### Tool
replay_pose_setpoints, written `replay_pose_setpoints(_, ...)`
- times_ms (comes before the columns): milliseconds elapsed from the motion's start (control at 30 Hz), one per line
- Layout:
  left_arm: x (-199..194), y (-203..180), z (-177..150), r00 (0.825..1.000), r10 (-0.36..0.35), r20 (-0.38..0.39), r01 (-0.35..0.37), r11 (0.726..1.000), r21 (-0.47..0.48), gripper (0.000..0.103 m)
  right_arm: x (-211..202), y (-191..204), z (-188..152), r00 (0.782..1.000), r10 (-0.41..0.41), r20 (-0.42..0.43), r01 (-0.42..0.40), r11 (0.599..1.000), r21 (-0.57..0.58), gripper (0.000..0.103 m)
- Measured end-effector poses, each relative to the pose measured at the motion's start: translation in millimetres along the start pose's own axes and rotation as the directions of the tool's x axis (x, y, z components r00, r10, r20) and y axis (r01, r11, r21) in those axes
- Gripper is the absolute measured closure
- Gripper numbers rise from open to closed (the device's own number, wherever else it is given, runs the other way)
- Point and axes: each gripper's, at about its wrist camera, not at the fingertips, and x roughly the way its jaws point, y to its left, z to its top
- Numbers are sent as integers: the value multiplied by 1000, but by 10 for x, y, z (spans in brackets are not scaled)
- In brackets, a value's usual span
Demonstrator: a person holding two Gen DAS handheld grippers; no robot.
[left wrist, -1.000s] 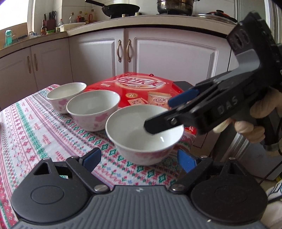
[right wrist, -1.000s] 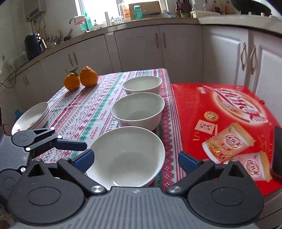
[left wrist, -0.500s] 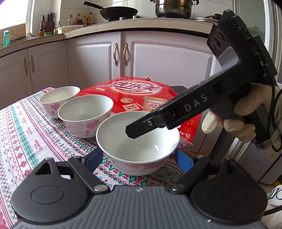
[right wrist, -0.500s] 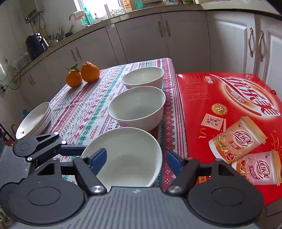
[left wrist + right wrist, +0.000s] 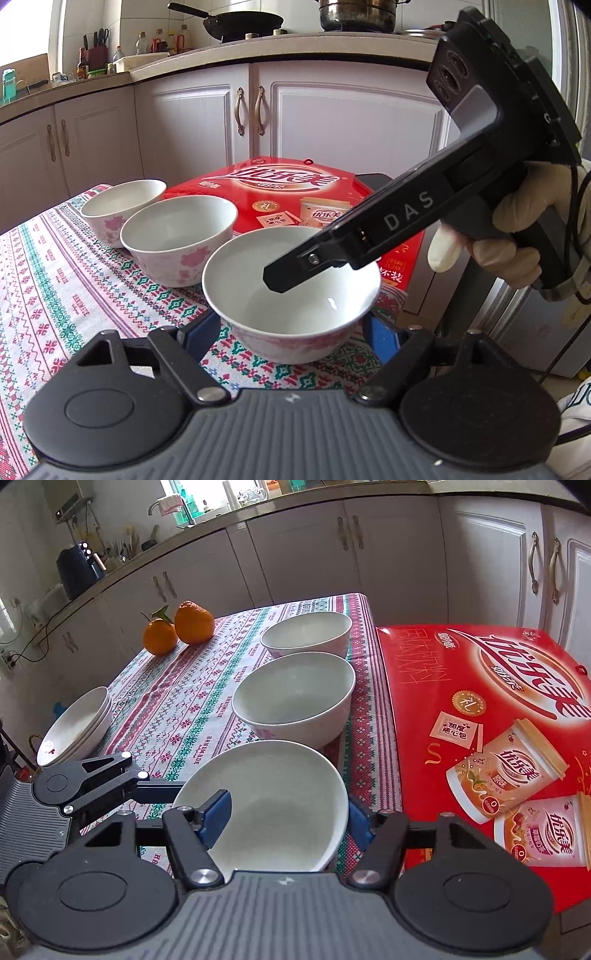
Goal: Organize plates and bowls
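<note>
Three white bowls with pink flowers stand in a row on the patterned tablecloth. The near bowl (image 5: 291, 291) (image 5: 269, 805) sits between the fingers of both grippers. My left gripper (image 5: 291, 332) is open, its blue pads on either side of the bowl's base. My right gripper (image 5: 288, 816) is open and straddles the same bowl: one finger is inside it, the other outside the rim. The middle bowl (image 5: 295, 698) and the far bowl (image 5: 306, 633) stand behind. A stack of white plates (image 5: 77, 727) sits at the table's left edge.
A red gift box (image 5: 491, 716) lies beside the bowls on the right. Two oranges (image 5: 181, 627) sit at the far left of the table. White kitchen cabinets (image 5: 332, 122) stand behind the table. The table edge runs just below the near bowl.
Both grippers have moved in on the near bowl. The right gripper's fingers have narrowed around its rim, and the left gripper's pads now flank its base.
</note>
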Motion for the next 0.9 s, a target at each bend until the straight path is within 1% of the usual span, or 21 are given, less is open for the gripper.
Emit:
replay_pose_setpoints(233,-16,9,4,1000,4,-6,-4,1000,2,20,-10,44,18,1000,-7,1,7,1000,5,32)
replay_pose_setpoints(467,-184,88,-7,1000,26,-12,-27,999,-18,20,0,186,88,1000,22,3,-22,999,-24,32)
replay_pose_setpoints(700,-451,284,-70,996,91,-24,-92,994,-56,20,145,496,205,996,88,-6,-88,992,-91,32)
replay_pose_setpoints(900,-672,457,-165,988,152,-36,-154,984,-90,20,347,794,298,989,142,-31,-145,978,-152,32)
